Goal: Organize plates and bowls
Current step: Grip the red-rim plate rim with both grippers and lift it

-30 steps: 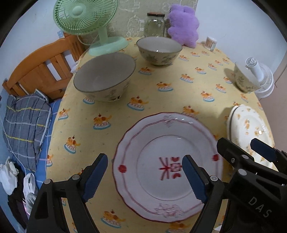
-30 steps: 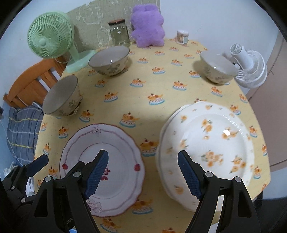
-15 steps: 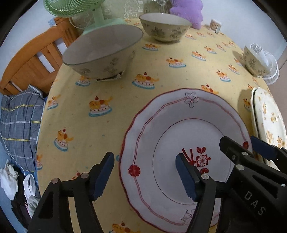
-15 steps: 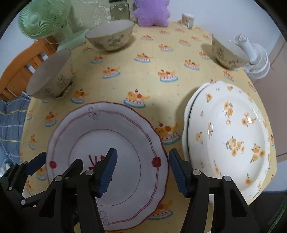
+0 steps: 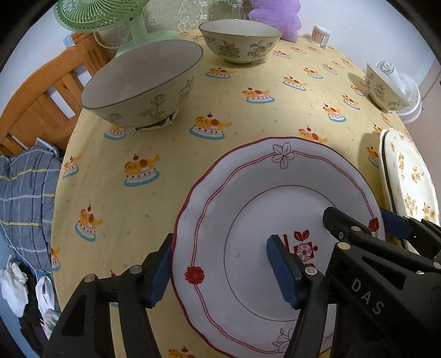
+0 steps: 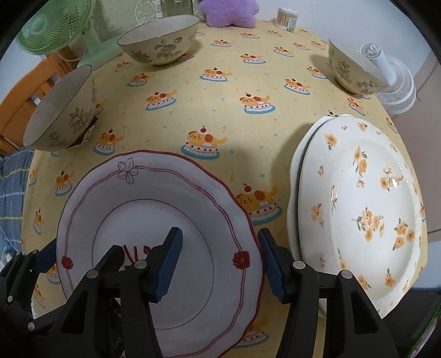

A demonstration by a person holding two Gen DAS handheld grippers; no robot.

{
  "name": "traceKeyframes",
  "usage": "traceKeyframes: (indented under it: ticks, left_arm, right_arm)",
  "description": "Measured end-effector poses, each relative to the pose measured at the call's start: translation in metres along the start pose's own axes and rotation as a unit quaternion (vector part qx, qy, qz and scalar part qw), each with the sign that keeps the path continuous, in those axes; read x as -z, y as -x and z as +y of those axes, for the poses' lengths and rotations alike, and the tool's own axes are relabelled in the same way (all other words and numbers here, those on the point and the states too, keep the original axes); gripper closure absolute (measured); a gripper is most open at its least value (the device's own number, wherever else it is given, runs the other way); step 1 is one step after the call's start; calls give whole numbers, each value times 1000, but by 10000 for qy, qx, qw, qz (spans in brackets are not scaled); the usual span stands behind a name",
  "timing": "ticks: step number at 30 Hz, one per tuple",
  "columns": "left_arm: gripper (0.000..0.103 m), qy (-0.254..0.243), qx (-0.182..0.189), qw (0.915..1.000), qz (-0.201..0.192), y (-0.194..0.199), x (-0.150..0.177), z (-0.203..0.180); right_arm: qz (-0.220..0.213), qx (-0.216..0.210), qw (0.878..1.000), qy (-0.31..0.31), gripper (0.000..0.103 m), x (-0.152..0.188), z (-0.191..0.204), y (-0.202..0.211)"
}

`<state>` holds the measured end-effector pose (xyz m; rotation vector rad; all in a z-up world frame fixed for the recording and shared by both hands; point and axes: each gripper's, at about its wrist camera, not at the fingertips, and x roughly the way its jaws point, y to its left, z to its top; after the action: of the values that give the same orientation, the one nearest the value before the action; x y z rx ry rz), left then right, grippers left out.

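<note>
A white plate with a red scalloped rim (image 5: 248, 209) (image 6: 154, 209) lies flat on the yellow tablecloth (image 5: 248, 118). My left gripper (image 5: 220, 272) straddles its left rim: one pad is outside the edge, the other over the well. The jaws are closing and no pad clearly presses. My right gripper (image 6: 219, 264) straddles the right rim the same way, also closing. Two stacked plates with orange flowers (image 6: 358, 214) (image 5: 410, 187) lie to the right. Three floral bowls stand apart: near left (image 5: 143, 82) (image 6: 63, 110), far middle (image 5: 239, 41) (image 6: 162, 41), far right (image 5: 383, 85) (image 6: 355, 68).
A green fan (image 5: 104, 13) stands at the back left and a white fan (image 6: 391, 82) at the table's right edge. A purple plush (image 6: 228, 13) and a cotton-swab tub (image 6: 286, 18) sit at the back. A wooden chair (image 5: 44, 104) with a plaid cloth (image 5: 24, 192) is left of the table.
Both grippers have come down close over the red-rimmed plate and their jaws have narrowed. Each now has a side rim of the plate between its pads.
</note>
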<state>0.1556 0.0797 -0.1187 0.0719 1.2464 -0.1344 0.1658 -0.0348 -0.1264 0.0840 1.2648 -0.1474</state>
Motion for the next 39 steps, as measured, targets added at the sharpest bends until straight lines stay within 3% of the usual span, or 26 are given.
traceKeyframes:
  ticks: [6,18,39]
  left_arm:
    - [36,-14,20,10000,7,16,8,-2]
    - [36,-83,-12,9993,-377,62,5,-25]
    - [36,149,95,9985,-527,78,-16,-124]
  right_arm:
    - [41,-30,10000,16,43,8,-2,14]
    - [-361,-134,9992,-74,43,12,-24,64]
    - [-555,-74,9983,128,43,-8,-125,92]
